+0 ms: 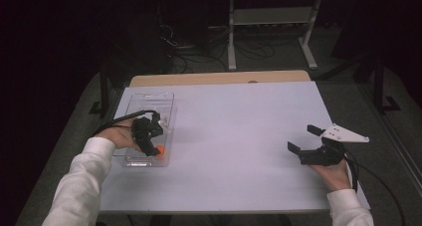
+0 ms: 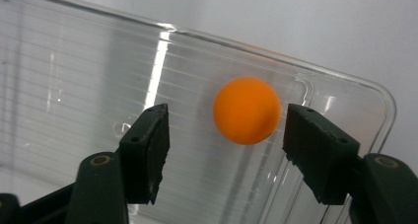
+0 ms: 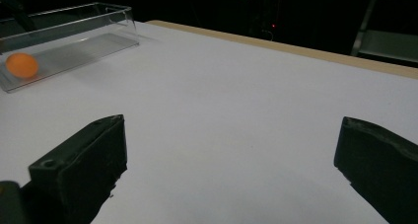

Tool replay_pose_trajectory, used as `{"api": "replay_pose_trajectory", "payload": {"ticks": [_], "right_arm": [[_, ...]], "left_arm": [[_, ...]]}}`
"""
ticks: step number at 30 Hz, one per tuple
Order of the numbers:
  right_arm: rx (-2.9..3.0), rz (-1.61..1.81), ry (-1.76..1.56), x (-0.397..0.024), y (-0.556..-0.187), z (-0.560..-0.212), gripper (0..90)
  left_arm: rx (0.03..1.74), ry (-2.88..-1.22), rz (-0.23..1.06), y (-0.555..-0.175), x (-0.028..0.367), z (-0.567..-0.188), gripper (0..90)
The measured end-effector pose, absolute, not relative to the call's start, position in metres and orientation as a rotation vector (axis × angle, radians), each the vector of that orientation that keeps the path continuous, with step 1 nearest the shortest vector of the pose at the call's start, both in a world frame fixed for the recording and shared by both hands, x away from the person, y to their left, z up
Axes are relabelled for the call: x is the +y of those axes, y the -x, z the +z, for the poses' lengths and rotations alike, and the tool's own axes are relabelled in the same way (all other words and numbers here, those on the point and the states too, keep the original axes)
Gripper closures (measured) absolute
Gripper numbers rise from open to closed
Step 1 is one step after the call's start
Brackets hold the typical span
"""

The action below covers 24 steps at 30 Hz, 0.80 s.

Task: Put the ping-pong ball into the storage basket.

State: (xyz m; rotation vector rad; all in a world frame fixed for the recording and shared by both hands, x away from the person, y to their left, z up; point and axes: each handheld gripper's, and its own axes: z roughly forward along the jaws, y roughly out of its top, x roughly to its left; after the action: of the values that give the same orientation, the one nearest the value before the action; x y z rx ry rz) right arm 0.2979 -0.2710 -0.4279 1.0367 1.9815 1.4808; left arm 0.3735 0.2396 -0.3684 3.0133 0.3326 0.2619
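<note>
Dark floor, trailing cables and a pale metal frame (image 1: pixel 271 17) fill the background beyond a white tabletop (image 1: pixel 234 136) with a bare wooden strip along its far edge. On its left side lies a small round orange ball (image 2: pixel 246 110), resting on the floor of a clear rectangular plastic tray (image 1: pixel 149 106), at the tray's near end. From the left gripper view, the ball sits between the two black jaws without touching either; it stands nearer one pad, with a clear gap to the other. So the left gripper (image 1: pixel 151 147) is partly open around the ball, not clamping it, which reads as a ball just set down in the tray rather than one being carried. The gripper points down into the tray, probably so the ball comes to rest within the walls and cannot roll off.

Well apart, at the table's right, the right gripper (image 1: pixel 302 139) rests in the person's hand with its jaws spread wide and nothing between them, seemingly waiting. Its own camera gives a low side look at the tray wall and the ball behind it, confirming the ball lies on the tray floor; the high view shows how far apart the hands are.
</note>
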Motion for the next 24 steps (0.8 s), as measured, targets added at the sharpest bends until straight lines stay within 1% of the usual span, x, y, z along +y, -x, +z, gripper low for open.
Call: {"api": "replay_pose_trajectory", "payload": {"ticks": [11, 14, 19, 24], "right_arm": [[1.983, 1.481, -1.035, -0.271, -0.297, -0.428, 0.0], [1.983, 1.482, -1.035, -0.271, -0.297, -0.427, 0.0], [1.986, 1.481, -1.032, -0.27, -0.297, -0.427, 0.0], [1.977, 1.485, -1.033, -0.271, -0.296, -0.426, 0.0]], "left_arm": [[0.392, -2.96, 0.32, -0.373, 0.244, -0.35, 24.2], [0.415, -2.938, 0.316, -0.372, 0.245, -0.343, 21.6], [0.439, -2.906, 0.293, -0.37, 0.244, -0.333, 14.4], [0.459, -2.862, 0.295, -0.367, 0.246, -0.324, 11.6]]}}
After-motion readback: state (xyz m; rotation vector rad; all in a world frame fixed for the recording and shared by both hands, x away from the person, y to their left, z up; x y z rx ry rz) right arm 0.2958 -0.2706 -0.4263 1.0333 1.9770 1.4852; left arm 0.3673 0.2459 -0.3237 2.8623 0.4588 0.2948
